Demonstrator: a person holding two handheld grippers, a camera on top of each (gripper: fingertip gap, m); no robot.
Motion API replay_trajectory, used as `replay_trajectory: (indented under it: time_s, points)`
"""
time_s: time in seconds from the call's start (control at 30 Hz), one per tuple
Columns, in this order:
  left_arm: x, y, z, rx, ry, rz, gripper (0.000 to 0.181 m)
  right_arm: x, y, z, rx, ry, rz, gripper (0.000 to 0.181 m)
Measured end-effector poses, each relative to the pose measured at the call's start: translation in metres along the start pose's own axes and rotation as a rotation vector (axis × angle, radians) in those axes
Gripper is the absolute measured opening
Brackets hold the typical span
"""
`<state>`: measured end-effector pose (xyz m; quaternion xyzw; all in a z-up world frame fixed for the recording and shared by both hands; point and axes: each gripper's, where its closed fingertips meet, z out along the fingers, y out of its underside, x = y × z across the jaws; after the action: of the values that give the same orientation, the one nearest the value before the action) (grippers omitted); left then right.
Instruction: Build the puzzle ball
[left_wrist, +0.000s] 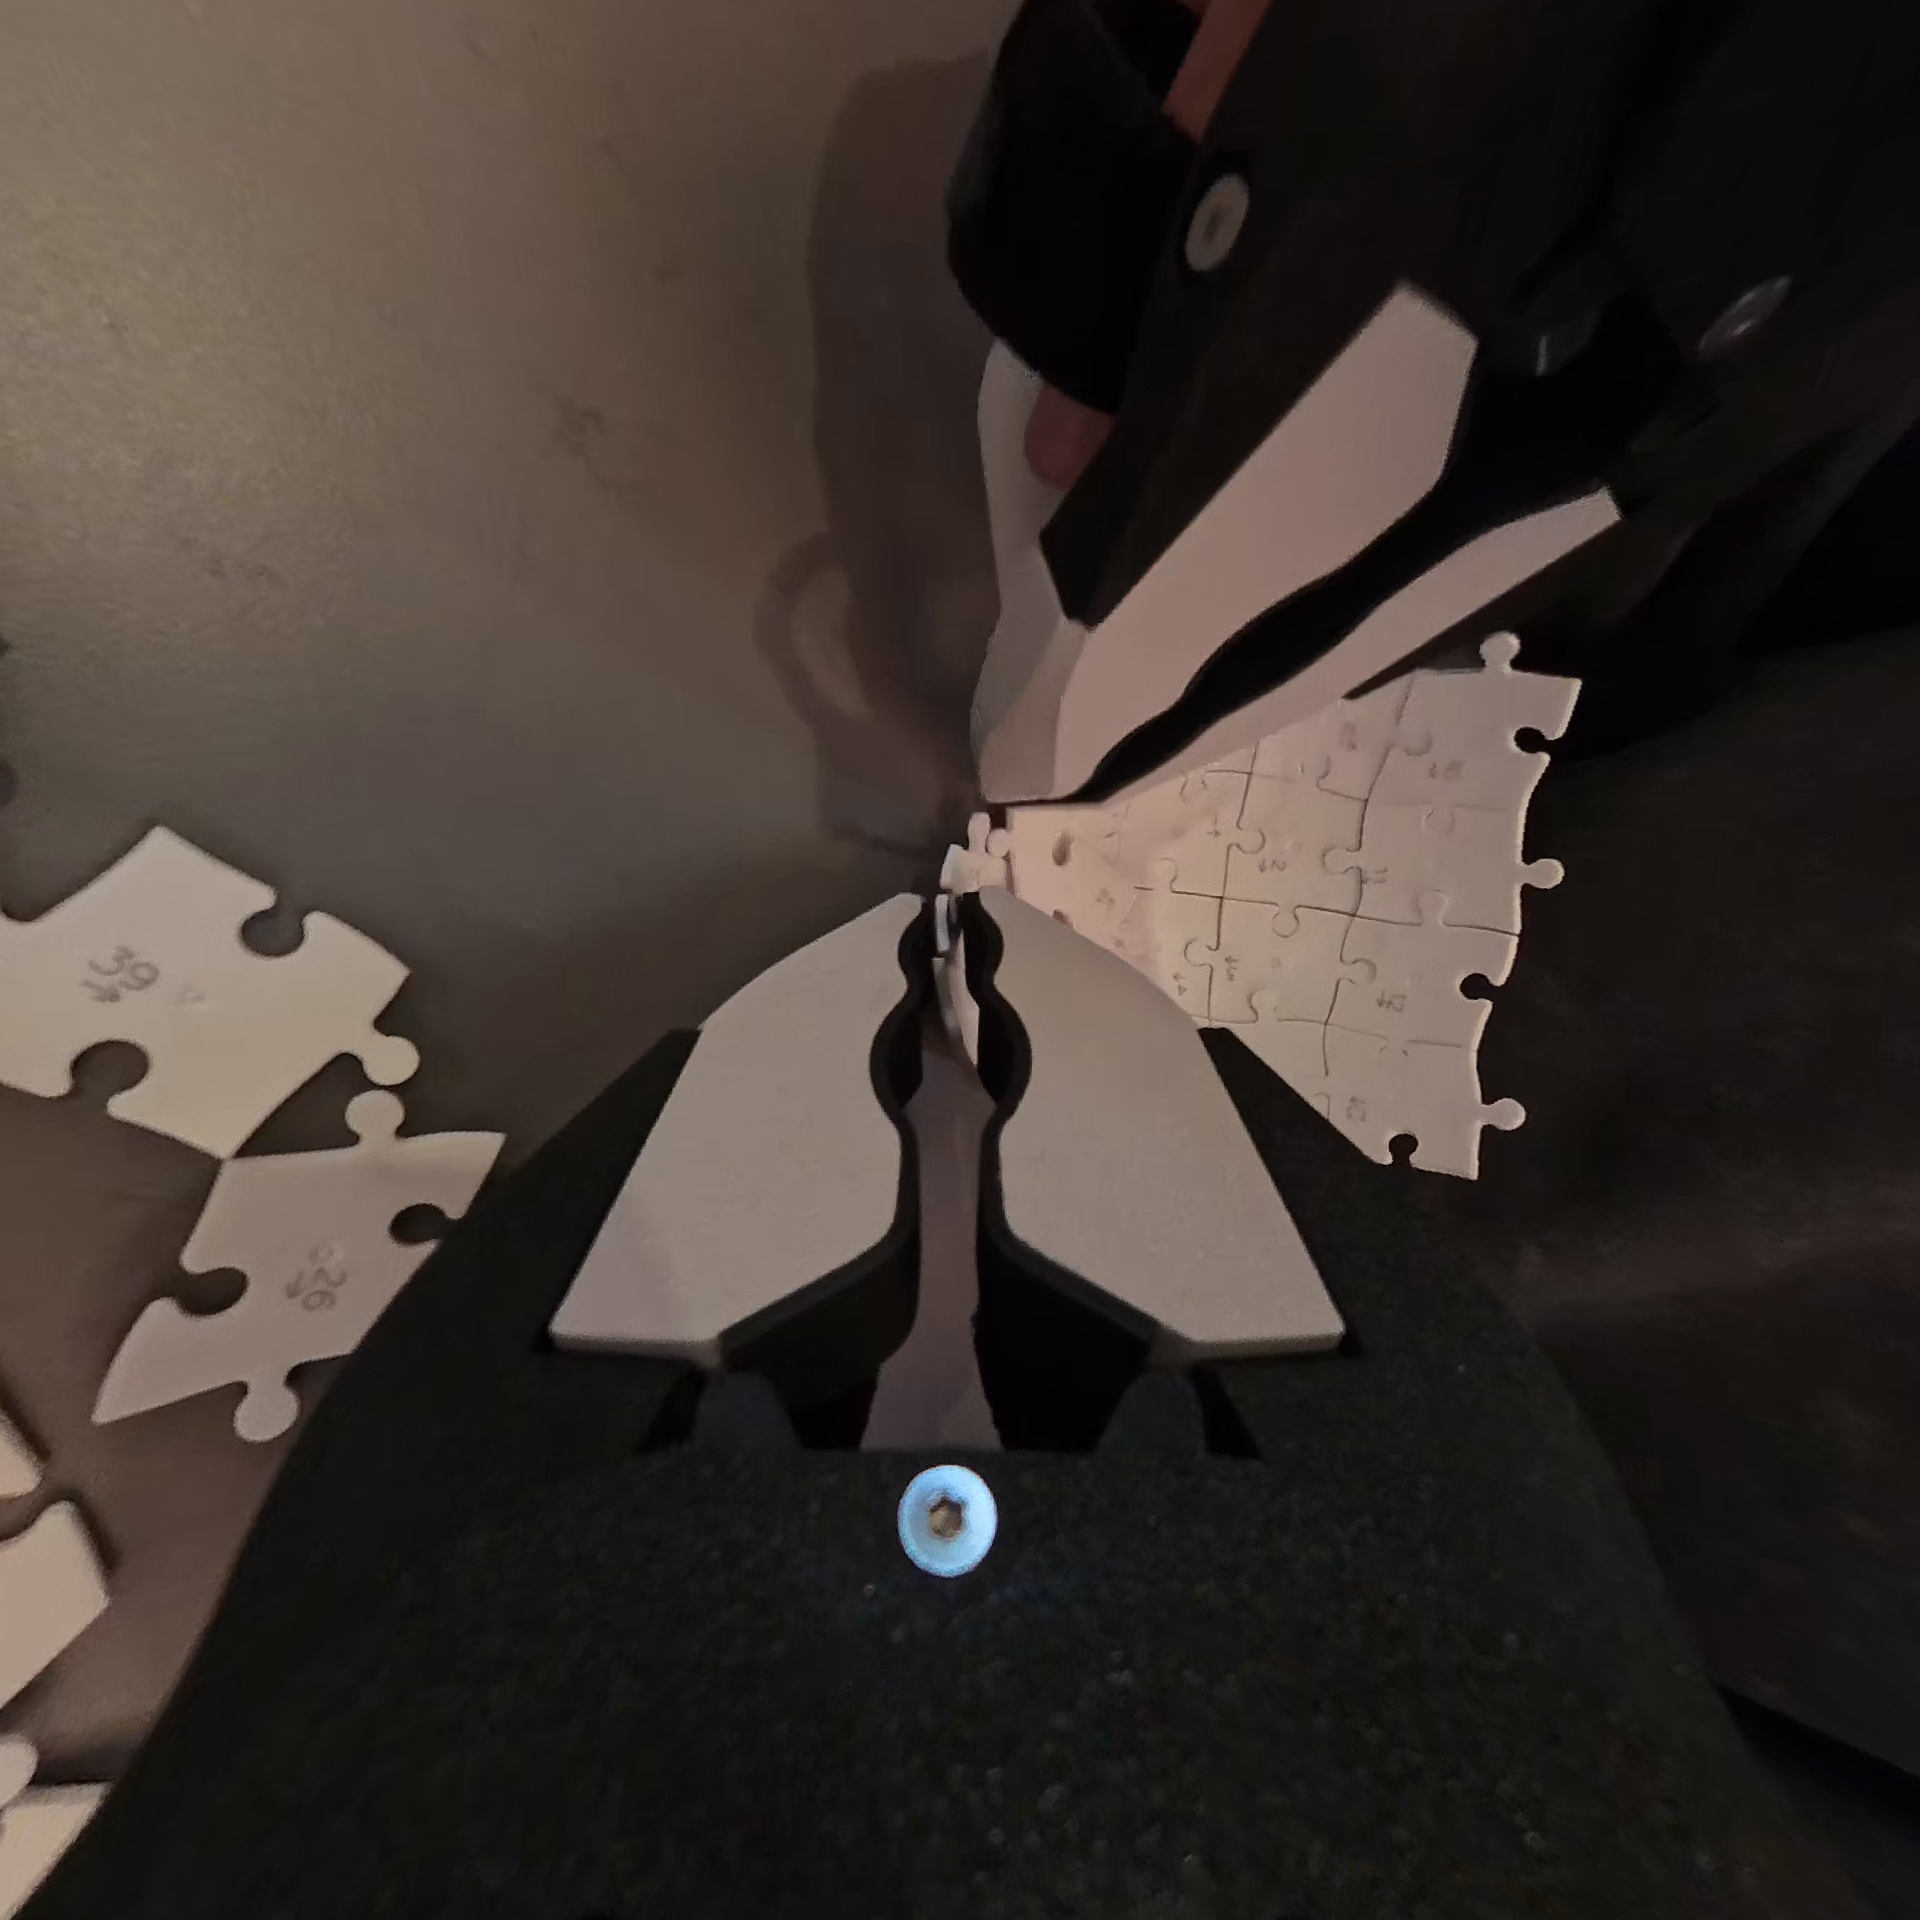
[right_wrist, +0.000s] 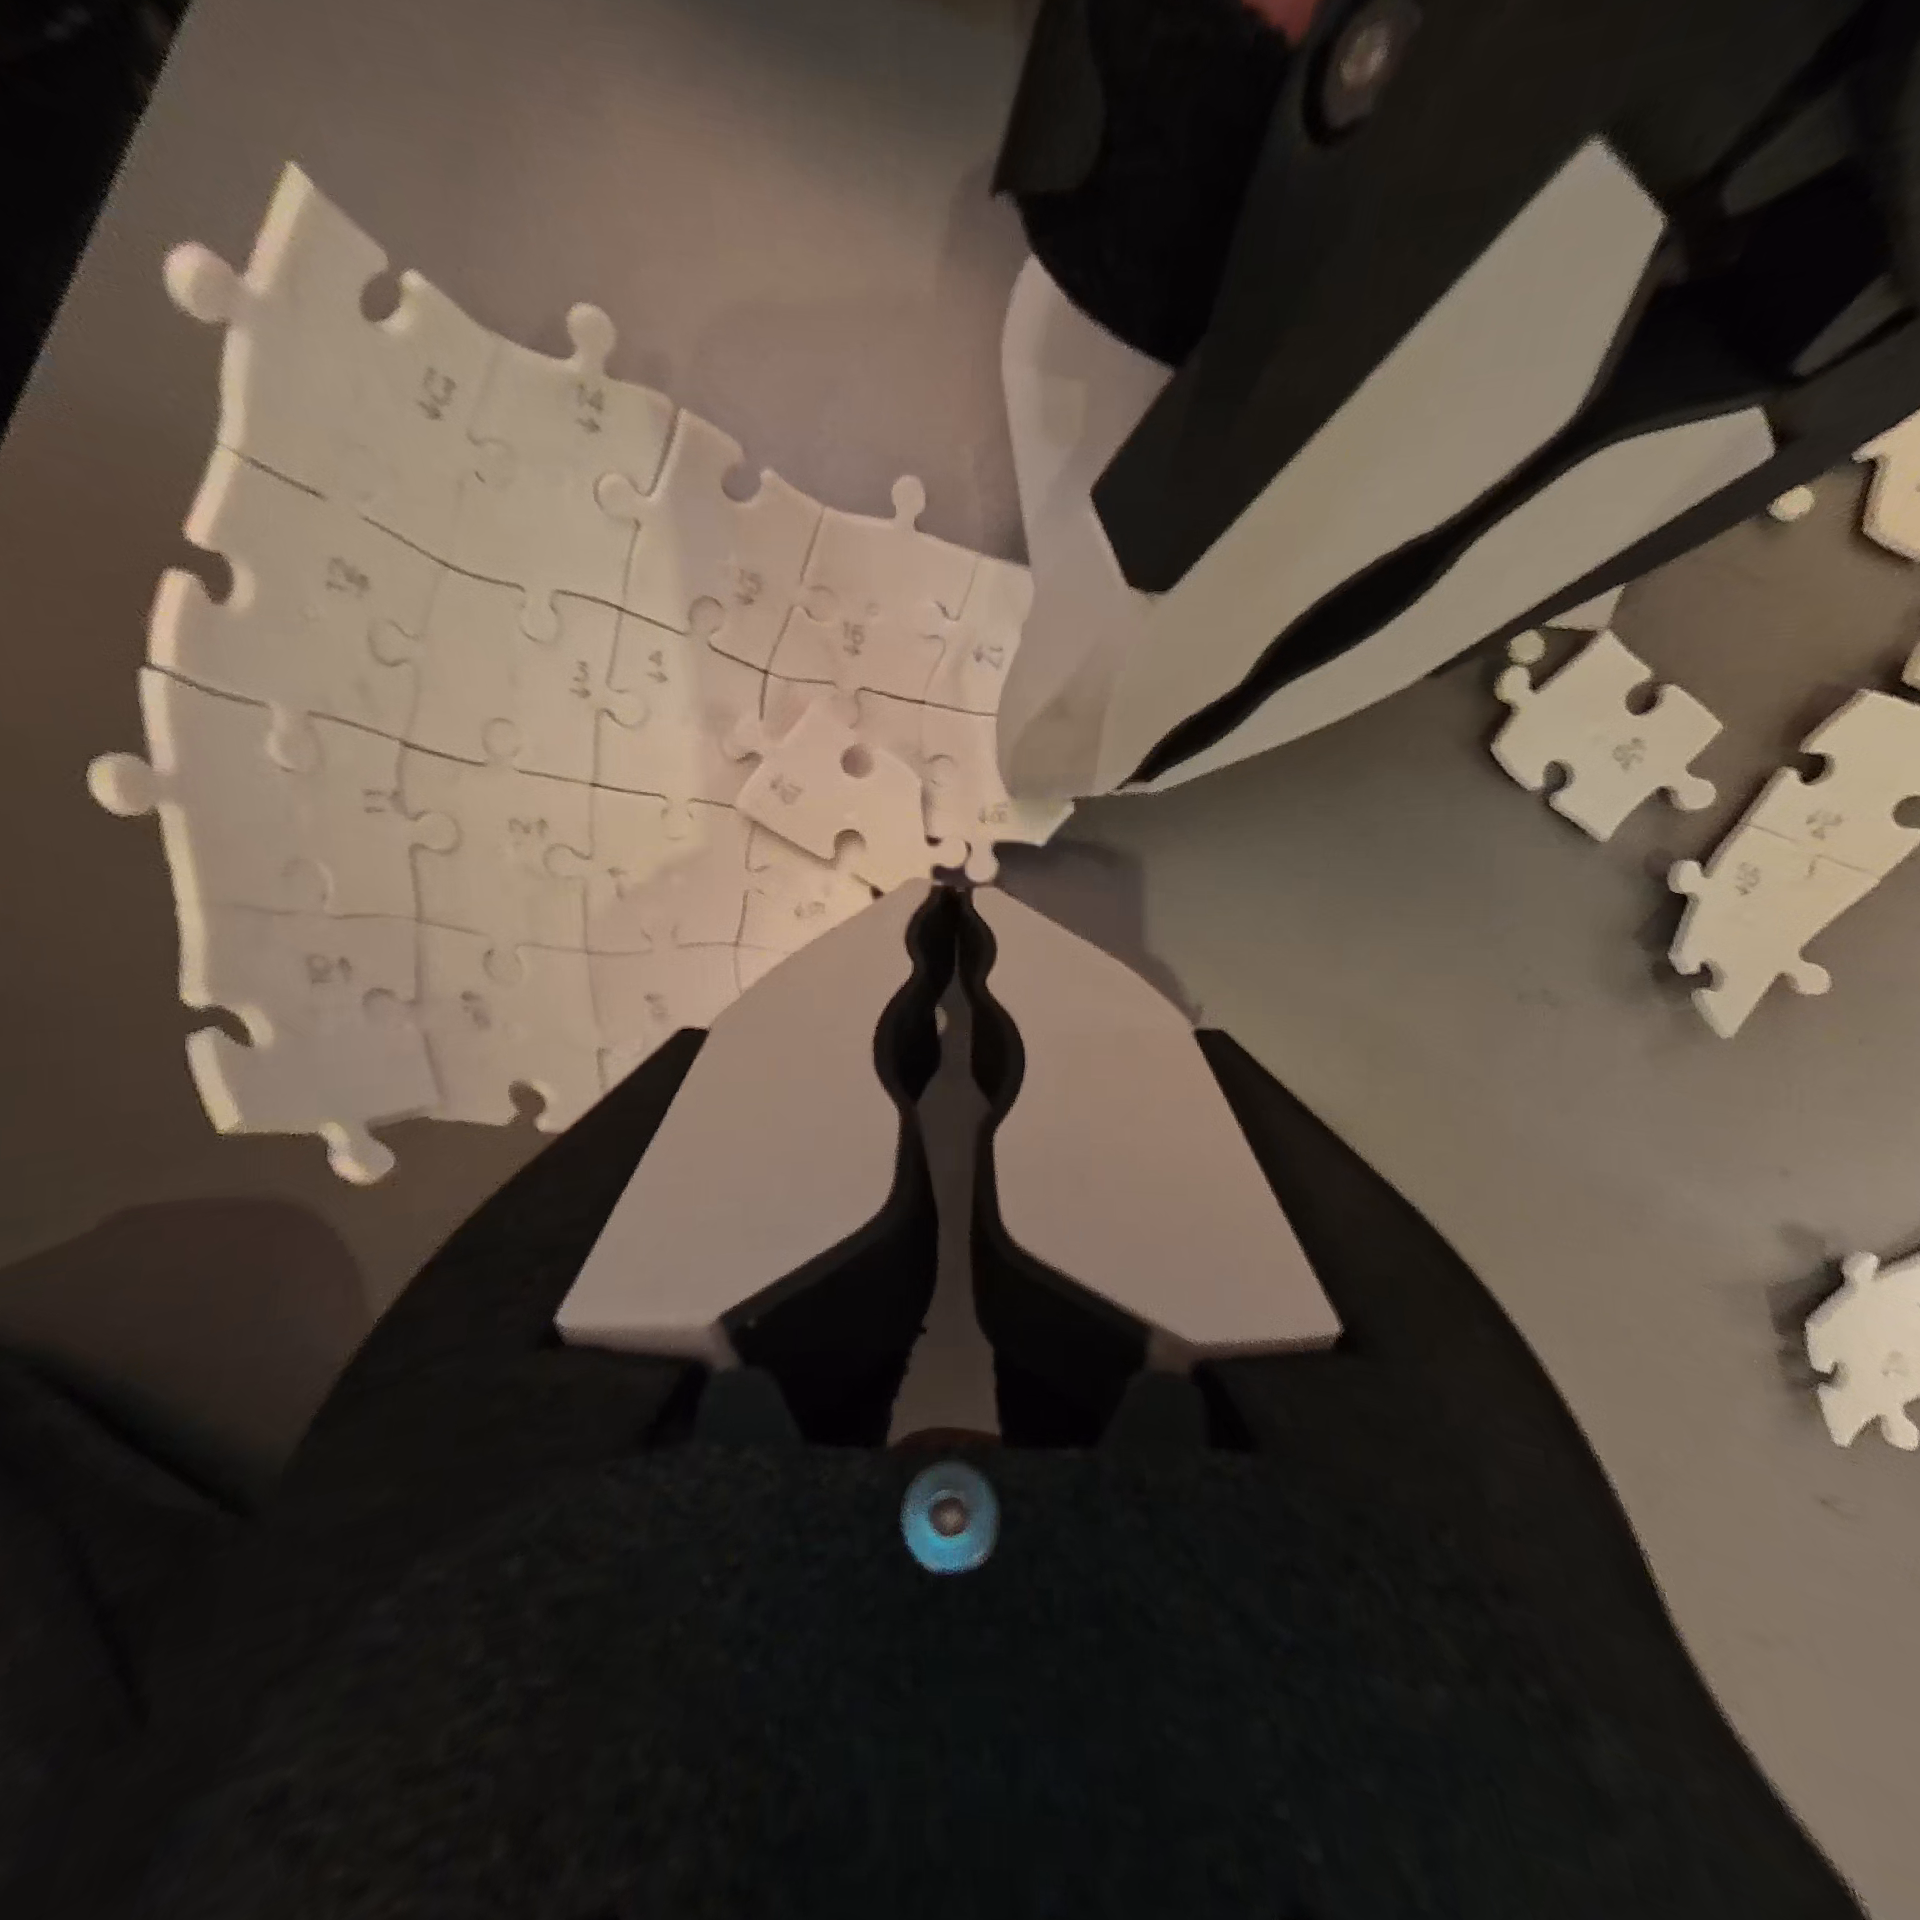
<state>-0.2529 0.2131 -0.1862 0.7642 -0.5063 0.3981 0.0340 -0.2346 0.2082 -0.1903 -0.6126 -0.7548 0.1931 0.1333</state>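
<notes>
The joined sheet of curved white puzzle pieces (right_wrist: 499, 707) hangs above the grey table (right_wrist: 1351, 1039), filling the nine-to-eleven o'clock part of the right wrist view. The right gripper (right_wrist: 951, 883) is clenched on its near corner, the left gripper (right_wrist: 1049, 816) clamps its edge from one o'clock. Loose pieces (right_wrist: 1600, 753) lie at three o'clock.

Tabletop (right_wrist: 1351, 1195): plain grey, dimly lit. In the right wrist view, loose white puzzle pieces lie on it: a single piece (right_wrist: 1605, 753) at 3 o'clock, a joined strip of pieces (right_wrist: 1813, 862) just beside it, another piece (right_wrist: 1865, 1361) at 4 o'clock. In the left wrist view, at 9 o'clock, two numbered pieces (left_wrist: 197, 987) (left_wrist: 301, 1257) touch corner to corner; further pieces (left_wrist: 42, 1600) sit at 8 o'clock, cut by the edge.
</notes>
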Motion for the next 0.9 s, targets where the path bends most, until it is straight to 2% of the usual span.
replay_trajectory:
  time_s: [0.13, 0.2, 0.27, 0.43, 0.5, 0.7, 0.9]
  points:
    - [0.0, 0.0, 0.0, -0.001, 0.003, -0.004, 0.004, 0.001, 0.001, -0.005, 0.018, -0.006, 0.019, 0.001]
    - [-0.001, 0.0, 0.0, -0.001, 0.003, -0.004, 0.004, -0.006, 0.0, -0.004, 0.04, -0.057, 0.052, 0.016]
    - [0.0, 0.0, 0.0, -0.001, 0.004, -0.004, 0.004, -0.008, 0.005, -0.001, 0.007, -0.097, 0.099, 0.017]
    - [0.0, 0.0, 0.0, -0.002, 0.0, 0.0, 0.004, -0.011, 0.001, 0.002, 0.042, -0.213, 0.199, 0.017]
    - [0.001, 0.0, 0.0, -0.002, -0.002, 0.001, 0.004, -0.011, 0.001, 0.002, 0.039, -0.232, 0.21, 0.009]
    - [0.002, 0.0, -0.001, -0.004, 0.0, 0.008, 0.004, -0.007, 0.001, 0.0, 0.037, -0.207, 0.195, 0.003]
    - [0.004, 0.004, -0.001, -0.027, 0.021, 0.013, 0.003, -0.003, 0.005, -0.016, 0.032, -0.22, 0.209, 0.002]
